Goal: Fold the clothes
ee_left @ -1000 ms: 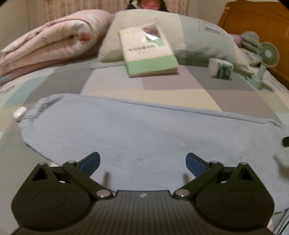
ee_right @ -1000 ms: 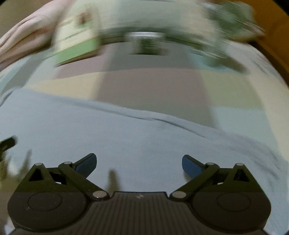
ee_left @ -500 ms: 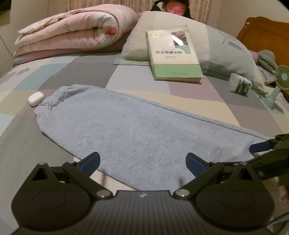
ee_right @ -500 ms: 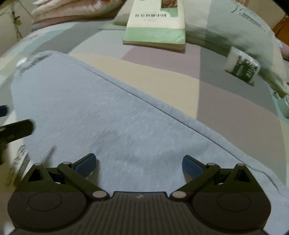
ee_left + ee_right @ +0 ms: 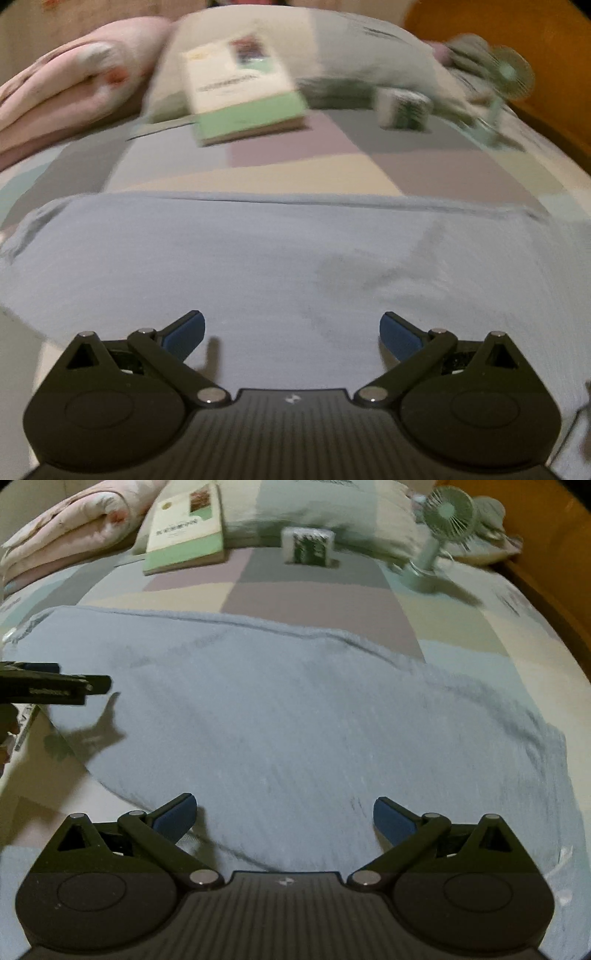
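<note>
A light blue garment (image 5: 280,254) lies flat across the checked bedspread, long side running left to right; in the right wrist view the same blue garment (image 5: 295,709) fills the middle. My left gripper (image 5: 291,328) hovers open over its near middle, nothing between the blue-tipped fingers. My right gripper (image 5: 282,814) is open too, low over the garment's near edge. The left gripper's fingers (image 5: 74,685) poke in from the left edge of the right wrist view, above the garment's left part.
At the head of the bed a green-and-white book (image 5: 184,531) leans on a pillow (image 5: 325,506). A rolled pink quilt (image 5: 70,524) lies at the left. A small green-patterned box (image 5: 308,546), a mint handheld fan (image 5: 439,528) and a wooden headboard (image 5: 550,535) sit at the right.
Both grippers have swung over the garment; the left wrist view has dropped lower and blurs with motion. The right wrist view now looks farther right, showing the fan. Both stay open.
</note>
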Motion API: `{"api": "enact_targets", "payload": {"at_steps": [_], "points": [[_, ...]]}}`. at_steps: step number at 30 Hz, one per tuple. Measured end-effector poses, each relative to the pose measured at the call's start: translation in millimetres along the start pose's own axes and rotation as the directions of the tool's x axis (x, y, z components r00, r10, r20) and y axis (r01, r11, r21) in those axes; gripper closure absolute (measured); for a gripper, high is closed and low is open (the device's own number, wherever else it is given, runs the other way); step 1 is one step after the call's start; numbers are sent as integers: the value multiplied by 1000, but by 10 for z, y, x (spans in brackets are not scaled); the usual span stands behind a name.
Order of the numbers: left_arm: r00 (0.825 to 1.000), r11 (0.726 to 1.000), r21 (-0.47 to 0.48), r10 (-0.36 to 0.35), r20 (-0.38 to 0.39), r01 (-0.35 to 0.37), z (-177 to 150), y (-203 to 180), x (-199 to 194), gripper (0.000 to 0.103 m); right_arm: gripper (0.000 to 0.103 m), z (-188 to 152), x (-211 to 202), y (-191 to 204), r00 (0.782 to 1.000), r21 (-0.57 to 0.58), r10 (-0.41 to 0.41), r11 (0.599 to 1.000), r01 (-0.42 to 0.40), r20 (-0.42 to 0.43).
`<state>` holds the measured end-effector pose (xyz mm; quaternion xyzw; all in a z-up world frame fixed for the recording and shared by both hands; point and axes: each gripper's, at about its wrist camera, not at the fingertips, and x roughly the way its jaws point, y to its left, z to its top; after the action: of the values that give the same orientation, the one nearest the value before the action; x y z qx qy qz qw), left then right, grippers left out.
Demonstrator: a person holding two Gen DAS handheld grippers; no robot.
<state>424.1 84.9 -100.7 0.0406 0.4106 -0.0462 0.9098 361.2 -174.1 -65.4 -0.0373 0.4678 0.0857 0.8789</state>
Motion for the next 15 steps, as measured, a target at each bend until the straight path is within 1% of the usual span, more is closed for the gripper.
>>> {"api": "enact_targets", "payload": {"at_steps": [2, 6, 9, 10, 12, 13, 15], "points": [[997, 999, 20, -44, -59, 45, -59, -19, 28, 2, 0, -72, 23, -37, 1000, 22, 13, 1000, -13, -2], [992, 996, 8, -92, -80, 93, -257, 264, -155, 2, 0, -197, 40, -101, 998, 63, 55, 996, -57, 23], [990, 997, 17, -70, -123, 72, -297, 459, -318, 2, 0, -242, 76, -110, 997, 79, 71, 994, -74, 43], [992, 998, 22, -60, -115, 63, -260, 522, -363, 2, 0, -258, 74, -117, 996, 79, 75, 994, -79, 50], [996, 998, 16, -54, -68, 55, -105, 619, -417, 2, 0, -262, 77, -118, 995, 78, 80, 993, -84, 55], [997, 998, 3, -67, -37, 67, 17, 665, -414, 2, 0, -263, 79, -119, 995, 77, 82, 993, -86, 57], [989, 989, -14, -146, 27, 146, 265, 712, -326, 2, 0, -258, 84, -125, 995, 75, 84, 993, -88, 55]]}}
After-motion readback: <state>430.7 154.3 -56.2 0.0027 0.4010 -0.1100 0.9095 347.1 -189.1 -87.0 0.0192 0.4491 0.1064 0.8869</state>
